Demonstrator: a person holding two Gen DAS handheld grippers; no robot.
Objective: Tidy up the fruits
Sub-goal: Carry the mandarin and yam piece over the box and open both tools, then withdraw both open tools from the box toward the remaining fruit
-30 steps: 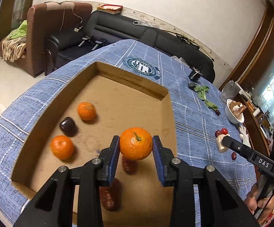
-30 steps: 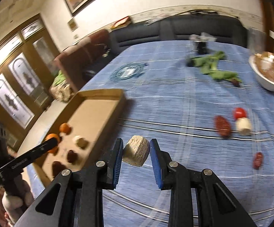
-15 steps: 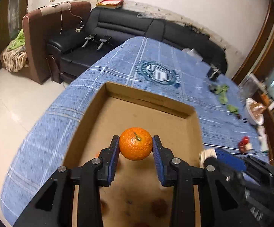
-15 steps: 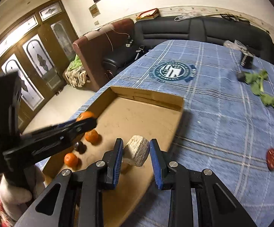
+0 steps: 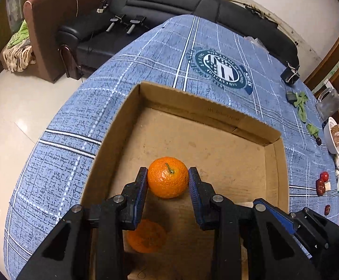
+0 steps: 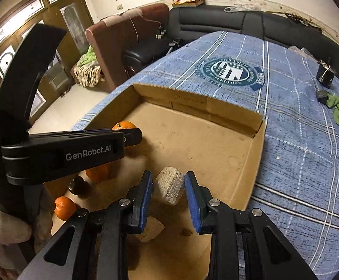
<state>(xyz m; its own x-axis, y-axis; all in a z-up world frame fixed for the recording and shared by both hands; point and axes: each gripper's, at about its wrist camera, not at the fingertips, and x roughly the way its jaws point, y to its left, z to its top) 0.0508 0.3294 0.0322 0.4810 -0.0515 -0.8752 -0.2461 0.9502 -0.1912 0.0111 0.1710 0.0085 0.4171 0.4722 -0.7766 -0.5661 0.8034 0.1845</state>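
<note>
My left gripper (image 5: 168, 182) is shut on an orange mandarin (image 5: 167, 180) and holds it above the floor of the shallow cardboard box (image 5: 206, 114). A second mandarin (image 5: 146, 235) lies in the box below it. My right gripper (image 6: 168, 190) is shut on a pale beige chunk (image 6: 170, 187) and holds it over the same box (image 6: 255, 144). In the right wrist view the left gripper (image 6: 132, 137) crosses the box's left side. Mandarins (image 6: 98, 172) (image 6: 63, 207), a dark fruit (image 6: 77, 185) and another beige chunk (image 6: 151, 229) lie in the box.
The box sits on a blue checked tablecloth (image 5: 146, 65). Red fruits (image 5: 321, 183), green leaves (image 5: 301, 105) and a white bowl (image 5: 333, 137) lie on the table to the right. A black sofa (image 5: 169, 7) stands behind the table.
Both grippers have moved further over the box with their loads, and hang lower above its floor. Both stay shut on what they hold.
</note>
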